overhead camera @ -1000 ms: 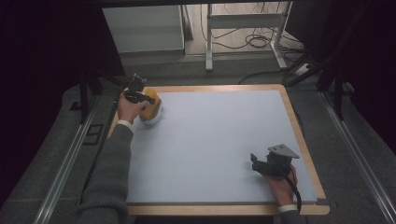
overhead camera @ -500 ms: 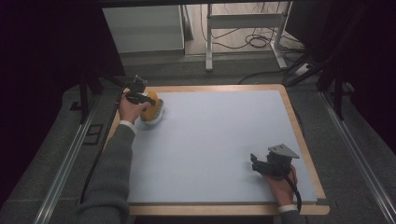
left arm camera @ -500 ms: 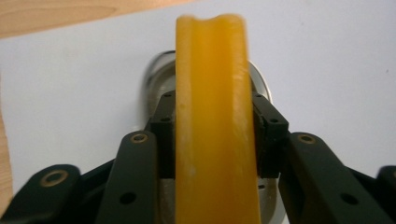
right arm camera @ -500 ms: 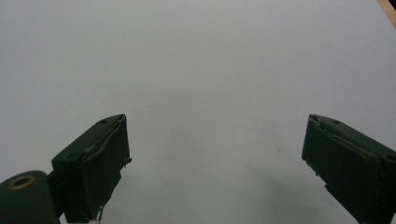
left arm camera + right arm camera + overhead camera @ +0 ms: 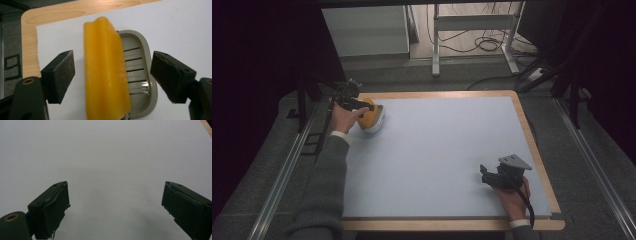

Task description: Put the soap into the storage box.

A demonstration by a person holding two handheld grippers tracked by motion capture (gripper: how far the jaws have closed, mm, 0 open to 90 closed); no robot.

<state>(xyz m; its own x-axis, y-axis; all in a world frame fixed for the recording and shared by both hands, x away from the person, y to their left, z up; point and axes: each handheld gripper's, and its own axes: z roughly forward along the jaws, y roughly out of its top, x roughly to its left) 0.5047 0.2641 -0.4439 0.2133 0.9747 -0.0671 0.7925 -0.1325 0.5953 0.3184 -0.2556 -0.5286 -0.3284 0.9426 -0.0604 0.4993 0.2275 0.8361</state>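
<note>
A yellow soap bar (image 5: 105, 70) lies tilted on a grey slotted dish (image 5: 140, 67) at the far left corner of the pale blue mat (image 5: 437, 145). My left gripper (image 5: 112, 57) straddles the bar. Its jaws have just been opening and now stand wide, with the bar between the pads and untouched. From above, the yellow bar (image 5: 368, 114) and its dish (image 5: 377, 125) sit just right of the left gripper (image 5: 361, 106). My right gripper (image 5: 484, 175) rests open near the front right of the mat, and its gripper view (image 5: 116, 185) has bare mat between the jaws.
A wooden border (image 5: 532, 145) frames the mat. Grey carpeted ledges and metal rails (image 5: 287, 170) run along both sides. Beyond the far edge stand a white cabinet (image 5: 367, 30), a table frame (image 5: 437, 45) and floor cables (image 5: 482, 45).
The left gripper has drawn back slightly to the left from the yellow bar, which stays on its dish. The right gripper has not moved.
</note>
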